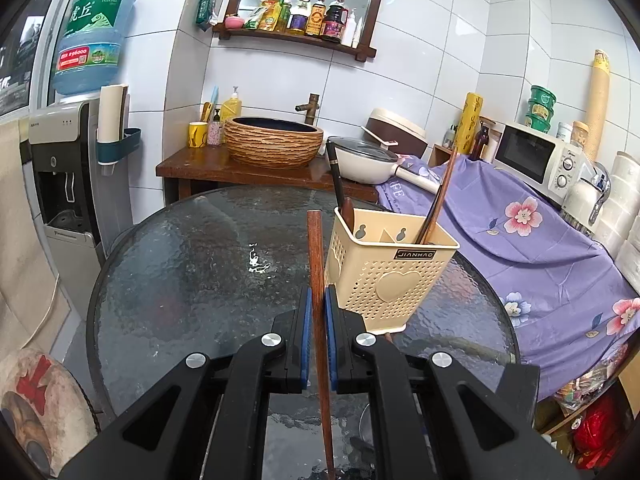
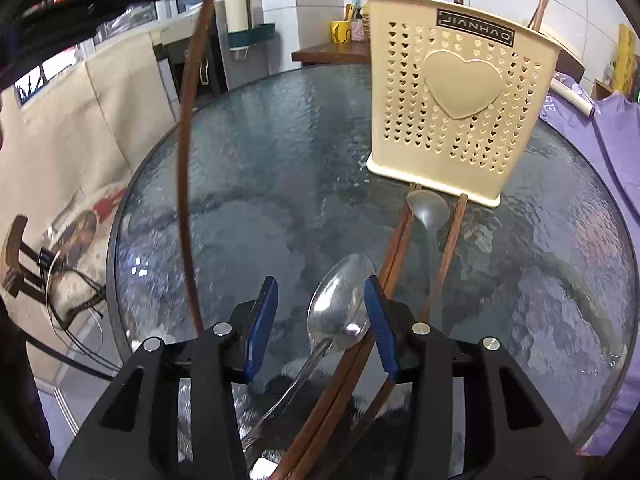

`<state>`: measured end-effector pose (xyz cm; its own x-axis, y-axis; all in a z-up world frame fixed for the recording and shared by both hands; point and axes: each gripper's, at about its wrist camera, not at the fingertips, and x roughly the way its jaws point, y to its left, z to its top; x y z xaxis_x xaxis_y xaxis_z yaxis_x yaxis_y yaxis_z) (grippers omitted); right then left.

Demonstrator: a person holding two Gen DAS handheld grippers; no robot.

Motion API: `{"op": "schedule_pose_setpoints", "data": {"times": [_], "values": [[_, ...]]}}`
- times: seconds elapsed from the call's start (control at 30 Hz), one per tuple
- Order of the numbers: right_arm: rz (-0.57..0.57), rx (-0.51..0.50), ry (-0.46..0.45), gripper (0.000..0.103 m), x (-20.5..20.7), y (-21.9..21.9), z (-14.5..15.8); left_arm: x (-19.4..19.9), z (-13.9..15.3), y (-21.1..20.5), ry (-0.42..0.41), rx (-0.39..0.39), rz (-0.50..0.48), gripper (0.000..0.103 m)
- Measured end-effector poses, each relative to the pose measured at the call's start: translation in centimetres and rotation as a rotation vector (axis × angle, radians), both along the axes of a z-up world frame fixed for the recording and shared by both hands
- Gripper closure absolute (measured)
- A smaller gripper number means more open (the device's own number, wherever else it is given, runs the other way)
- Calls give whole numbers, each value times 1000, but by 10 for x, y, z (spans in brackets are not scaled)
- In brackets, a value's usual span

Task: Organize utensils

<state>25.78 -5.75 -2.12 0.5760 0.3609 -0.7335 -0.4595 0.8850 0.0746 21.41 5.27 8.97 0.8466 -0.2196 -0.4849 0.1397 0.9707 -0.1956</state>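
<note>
My left gripper (image 1: 318,290) is shut on a brown wooden chopstick (image 1: 316,248) that stands nearly upright just left of the cream perforated utensil holder (image 1: 384,268). The holder has chopsticks (image 1: 438,200) and a dark-handled utensil (image 1: 336,184) in it. In the right wrist view, the same held chopstick (image 2: 186,140) curves down at the left. My right gripper (image 2: 321,284) is open over the glass table (image 2: 260,160), with the bowl of a metal spoon (image 2: 340,304) lying between its pads. Loose chopsticks (image 2: 396,248) and a clear plastic spoon (image 2: 428,208) lie in front of the holder (image 2: 460,92).
A purple flowered cloth (image 1: 540,248) covers the counter to the right, with a microwave (image 1: 536,156) and a white pan (image 1: 368,160) on it. Behind the table stand a wooden sink stand (image 1: 240,168) and a water dispenser (image 1: 64,184). A chair (image 2: 16,256) stands at the left.
</note>
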Motion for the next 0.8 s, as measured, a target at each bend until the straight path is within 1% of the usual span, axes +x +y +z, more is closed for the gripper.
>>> {"op": "schedule_pose_setpoints", "data": {"times": [0.1,0.17,0.3,0.4,0.43,0.5,0.53,0.57,0.67,0.8], "values": [[9,0,-20,52,9,2,2,0,0,1,0,-2,-1,96],[23,-10,-18,52,16,4,1,0,0,1,0,-6,0,96],[3,-1,-47,52,27,3,2,0,-1,2,2,-5,-1,96],[-16,6,-38,51,32,0,2,0,-1,2,1,-5,-2,96],[-3,22,-36,51,31,0,2,0,-1,2,0,-5,-1,96],[69,63,-5,51,27,4,0,0,-2,1,2,-6,-2,96],[80,85,-10,51,24,2,1,-1,-2,1,2,-7,-3,96],[70,111,-22,51,21,-2,4,-1,-2,1,2,-6,-2,96],[6,112,-21,51,19,-14,8,-1,-1,1,1,-5,-1,96],[-156,38,-33,51,29,-49,14,0,-2,1,1,-7,-1,96]]}}
